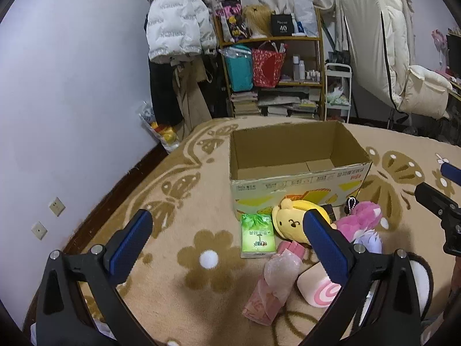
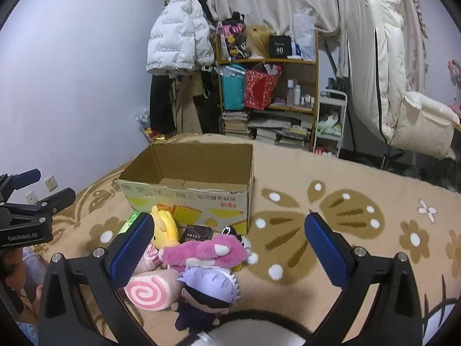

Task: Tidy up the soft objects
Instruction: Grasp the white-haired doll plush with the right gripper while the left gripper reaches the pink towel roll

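Observation:
An open, empty cardboard box (image 1: 296, 170) (image 2: 190, 193) stands on the beige carpet. In front of it lie a yellow plush (image 1: 291, 219) (image 2: 165, 226), a pink plush (image 1: 360, 219) (image 2: 201, 252), a swirl-roll cushion (image 1: 319, 288) (image 2: 152, 289), a white-haired doll (image 2: 209, 291) (image 1: 370, 240), a green tissue pack (image 1: 256, 236) and a pink wrapped bundle (image 1: 273, 282). My left gripper (image 1: 227, 245) hovers open above the tissue pack. The right gripper (image 2: 229, 249) hangs open over the pink plush and doll. Neither holds anything.
A small dark box (image 2: 197, 233) lies between the plushes and the carton. A shelf (image 1: 270, 66) with bags and books, hanging coats (image 1: 175, 28) and a cream chair (image 1: 403, 72) stand at the back. The wall (image 1: 72, 101) runs close on the left. Bare carpet (image 2: 360, 230) spreads right of the box.

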{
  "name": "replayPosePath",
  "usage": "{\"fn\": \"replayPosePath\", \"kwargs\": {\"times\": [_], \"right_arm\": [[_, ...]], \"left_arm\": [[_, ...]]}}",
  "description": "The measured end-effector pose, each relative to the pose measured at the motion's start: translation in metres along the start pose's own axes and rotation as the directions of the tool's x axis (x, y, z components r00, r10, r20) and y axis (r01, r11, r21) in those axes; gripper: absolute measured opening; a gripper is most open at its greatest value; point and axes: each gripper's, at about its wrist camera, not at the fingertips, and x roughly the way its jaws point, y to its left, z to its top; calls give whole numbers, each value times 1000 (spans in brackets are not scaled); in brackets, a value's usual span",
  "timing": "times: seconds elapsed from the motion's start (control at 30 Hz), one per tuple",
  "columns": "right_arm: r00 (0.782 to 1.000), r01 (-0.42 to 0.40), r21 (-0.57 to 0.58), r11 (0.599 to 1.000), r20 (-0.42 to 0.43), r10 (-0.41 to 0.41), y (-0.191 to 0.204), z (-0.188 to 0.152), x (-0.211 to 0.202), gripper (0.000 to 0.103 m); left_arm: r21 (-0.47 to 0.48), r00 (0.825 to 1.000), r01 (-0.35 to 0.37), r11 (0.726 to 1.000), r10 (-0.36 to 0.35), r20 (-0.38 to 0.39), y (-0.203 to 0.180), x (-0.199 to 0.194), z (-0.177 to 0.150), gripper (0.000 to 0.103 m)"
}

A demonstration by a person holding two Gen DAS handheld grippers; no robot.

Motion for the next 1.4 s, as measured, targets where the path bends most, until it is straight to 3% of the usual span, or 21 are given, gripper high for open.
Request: {"fn": "replayPosePath", "kwargs": {"times": [0.37, 0.53, 0.73, 1.03, 1.4], "right_arm": [[995, -39, 118, 992, -85, 50, -7, -2, 21, 103], [988, -77, 186, 979, -114, 99, -9, -1, 34, 103], [970, -92, 216, 972, -202, 137, -6, -6, 57, 103], [935, -87, 247, 965, -313, 165, -11, -23, 85, 103], [868, -70, 283, 956, -455, 198, -12, -53, 114, 100]], "left_arm": [[21, 996, 10, 1000, -8, -84, -9, 33, 9, 103], [-9, 981, 78, 997, -79, -179, -10, 59, 6, 103], [-3, 965, 80, 997, -79, -251, -18, 84, -2, 103], [-64, 905, 184, 981, -194, -380, -27, 116, -14, 103], [-39, 850, 182, 982, -178, -496, -43, 145, -38, 103]]}}
